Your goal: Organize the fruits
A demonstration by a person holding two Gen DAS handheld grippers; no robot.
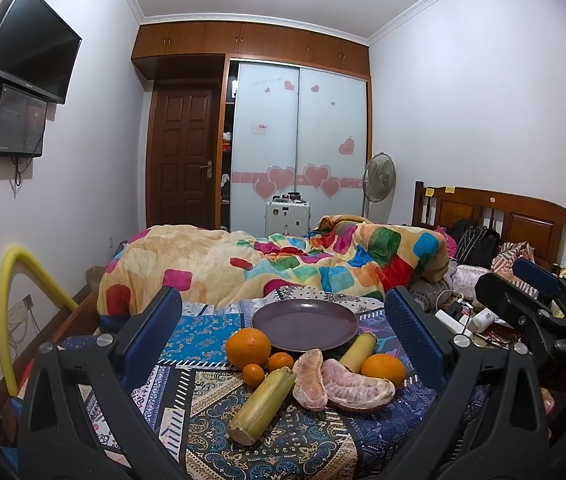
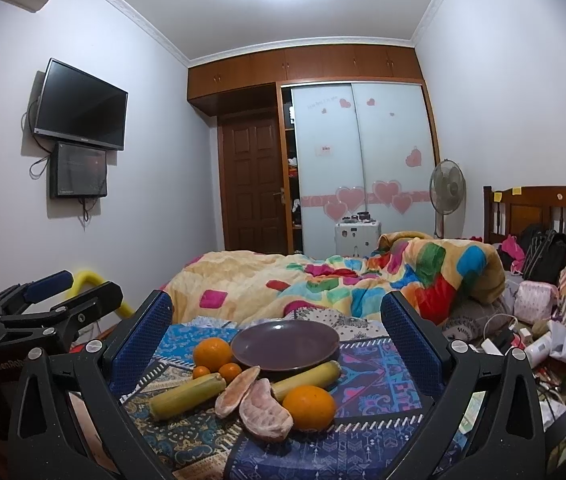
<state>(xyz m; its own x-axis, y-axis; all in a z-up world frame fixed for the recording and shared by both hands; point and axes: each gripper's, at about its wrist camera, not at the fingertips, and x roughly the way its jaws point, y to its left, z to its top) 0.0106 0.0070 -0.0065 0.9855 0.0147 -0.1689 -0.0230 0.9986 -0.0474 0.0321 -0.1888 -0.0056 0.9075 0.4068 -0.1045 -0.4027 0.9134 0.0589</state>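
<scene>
Left wrist view. The left hand-held gripper [image 1: 283,320] is spread wide, its blue-padded fingers [image 1: 165,316] holding nothing and framing the whole fruit group from short of it. An empty, round, dark purple plate [image 1: 305,324] lies on the patterned blue cloth [image 1: 203,340] spread over the bed, behind the fruit; judged to be the collecting point. Count: two large oranges, the left one [image 1: 248,347] touching the plate rim, the right one [image 1: 383,369] just beside the pomelo; two small tangerines [image 1: 281,361] [image 1: 253,374] side by side; two pale green sugarcane sections, the near one [image 1: 263,404] angled toward the camera, the far one [image 1: 358,351] lying against the plate's front edge; two peeled pink pomelo segments [image 1: 310,380] [image 1: 357,390] leaning together. The right hand-held gripper [image 1: 539,296] shows at the right margin, apart from the fruit.

Right wrist view. The right hand-held gripper [image 2: 279,324] is likewise wide open and holds nothing. Same count confirmed: plate [image 2: 285,343], oranges [image 2: 211,354] [image 2: 309,407], tangerines [image 2: 229,371] [image 2: 201,372], cane sections [image 2: 187,396] [image 2: 309,375], pomelo segments [image 2: 237,392] [image 2: 265,410]. Nothing is on the plate; the task appears unstarted. The loose cluster suits single picks, though round fruit may roll on soft bedding.
</scene>
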